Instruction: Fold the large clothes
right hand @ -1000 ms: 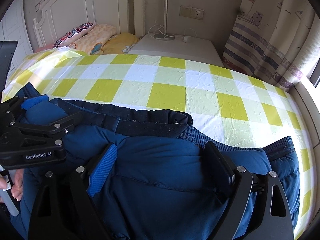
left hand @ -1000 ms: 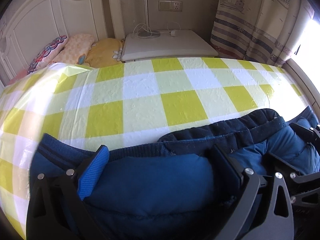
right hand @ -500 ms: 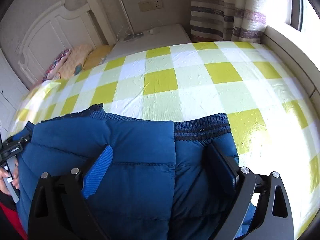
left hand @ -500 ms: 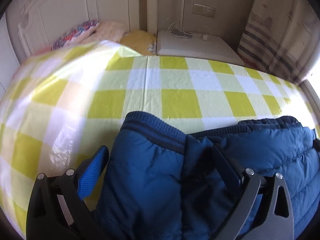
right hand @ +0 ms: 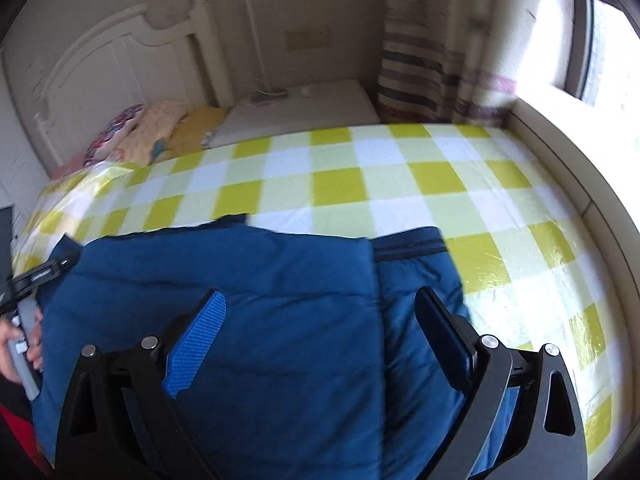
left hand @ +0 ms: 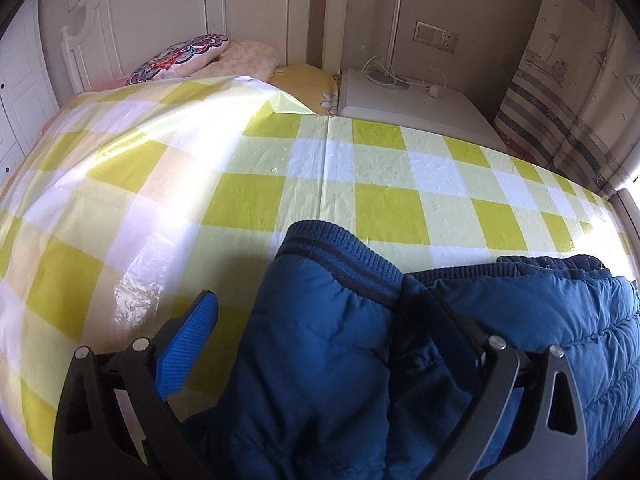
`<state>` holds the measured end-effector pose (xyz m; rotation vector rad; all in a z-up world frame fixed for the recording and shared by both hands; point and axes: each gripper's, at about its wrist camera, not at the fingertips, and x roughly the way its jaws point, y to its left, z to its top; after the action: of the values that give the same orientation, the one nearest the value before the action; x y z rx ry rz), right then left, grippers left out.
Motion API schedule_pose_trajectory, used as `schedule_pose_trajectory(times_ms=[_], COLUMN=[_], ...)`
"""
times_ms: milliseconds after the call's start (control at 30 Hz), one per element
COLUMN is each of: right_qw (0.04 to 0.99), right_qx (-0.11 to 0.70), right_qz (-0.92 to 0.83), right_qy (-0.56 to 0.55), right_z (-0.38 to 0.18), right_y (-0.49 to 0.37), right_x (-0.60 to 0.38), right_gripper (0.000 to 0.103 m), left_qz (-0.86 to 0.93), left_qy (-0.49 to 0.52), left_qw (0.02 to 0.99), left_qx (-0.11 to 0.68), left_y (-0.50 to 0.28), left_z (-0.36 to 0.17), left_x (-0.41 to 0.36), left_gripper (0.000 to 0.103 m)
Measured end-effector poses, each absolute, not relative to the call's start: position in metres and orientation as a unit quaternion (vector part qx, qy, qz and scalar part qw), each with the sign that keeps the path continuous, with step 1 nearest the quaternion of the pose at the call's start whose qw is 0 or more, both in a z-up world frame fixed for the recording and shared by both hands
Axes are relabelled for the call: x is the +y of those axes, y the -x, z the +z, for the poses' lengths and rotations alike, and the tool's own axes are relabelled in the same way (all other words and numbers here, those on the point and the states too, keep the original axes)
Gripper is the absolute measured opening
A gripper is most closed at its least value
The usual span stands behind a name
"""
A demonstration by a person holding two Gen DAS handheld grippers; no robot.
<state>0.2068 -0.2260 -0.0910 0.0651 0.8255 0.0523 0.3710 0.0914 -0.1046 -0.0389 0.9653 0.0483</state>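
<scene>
Left gripper (left hand: 316, 320): fingers spread wide, clamping nothing; the blue-padded finger (left hand: 188, 346) sits over bare cloth, the dark one presses against a fold of the jacket.
Right gripper (right hand: 320, 320): fingers equally wide apart, gripping nothing, both poised over the padded fabric.
Jacket (right hand: 224, 304): a blue quilted puffer garment, folded on itself, lying on the near part of the bed, under and between both grippers.
Cuff (left hand: 344, 254): darker ribbed knit with a navy stripe, ending a sleeve that lies between the left fingers and points toward the headboard.
Second ribbed edge (right hand: 408, 242): the same striped knit, at the far right corner of the folded body in the right view.
Surface: horizontal stitched channels across the puffy panels; a straight fold line runs down between the right fingers.
Tablecloth (left hand: 384, 168): glossy yellow-and-white check sheet covering the bed, strong glare on its left side.
Behind: white headboard (left hand: 168, 20), pillows (left hand: 180, 58), white nightstand (left hand: 412, 100) with a cable, striped curtain (right hand: 432, 68).
Hand (right hand: 18, 340): seen at the left rim of the right view, holding the other gripper's handle.
Hidden: the jacket's near edge runs off the bottom of both views; its front, collar and other sleeve cannot be made out.
Blur: the right view is smeared, so stitching detail is soft there.
</scene>
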Motion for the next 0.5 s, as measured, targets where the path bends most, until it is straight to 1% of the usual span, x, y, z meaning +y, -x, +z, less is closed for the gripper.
schedule_pose_trajectory(times_ms=[67,133,167,267,333,400,500], right_qw=[0.916,0.902,0.894,0.893,0.905,0.909,0.892], right_qx=[0.398,0.424,0.439,0.447,0.424,0.415,0.446], right_qz=[0.054,0.054,0.055,0.048,0.002,-0.032,-0.056], right_qy=[0.016,0.066,0.068,0.036,0.035,0.009,-0.046], right_z=[-0.093,-0.116,-0.128,-0.123,-0.111,-0.109,-0.137], right_y=[-0.197,-0.199,-0.204,-0.203,-0.191,-0.182,-0.192], right_x=[-0.192,-0.166,-0.162,-0.180,-0.202,-0.230,-0.274], right_gripper=[0.091,0.092,0.092,0.092,0.092,0.093,0.099], left_qz=[0.024,0.025,0.027,0.027,0.023,0.020,0.018], left_qy=[0.018,0.018,0.018,0.021,0.026,0.033,0.035], left_qw=[0.886,0.887,0.887,0.887,0.887,0.886,0.886], left_qx=[0.463,0.461,0.460,0.460,0.460,0.463,0.461], left_y=[-0.371,-0.370,-0.370,-0.369,-0.370,-0.370,-0.370], left_z=[-0.104,-0.104,-0.104,-0.104,-0.104,-0.105,-0.105], left_x=[0.091,0.092,0.092,0.093,0.095,0.097,0.097], left_gripper=[0.100,0.100,0.100,0.100,0.100,0.100,0.100])
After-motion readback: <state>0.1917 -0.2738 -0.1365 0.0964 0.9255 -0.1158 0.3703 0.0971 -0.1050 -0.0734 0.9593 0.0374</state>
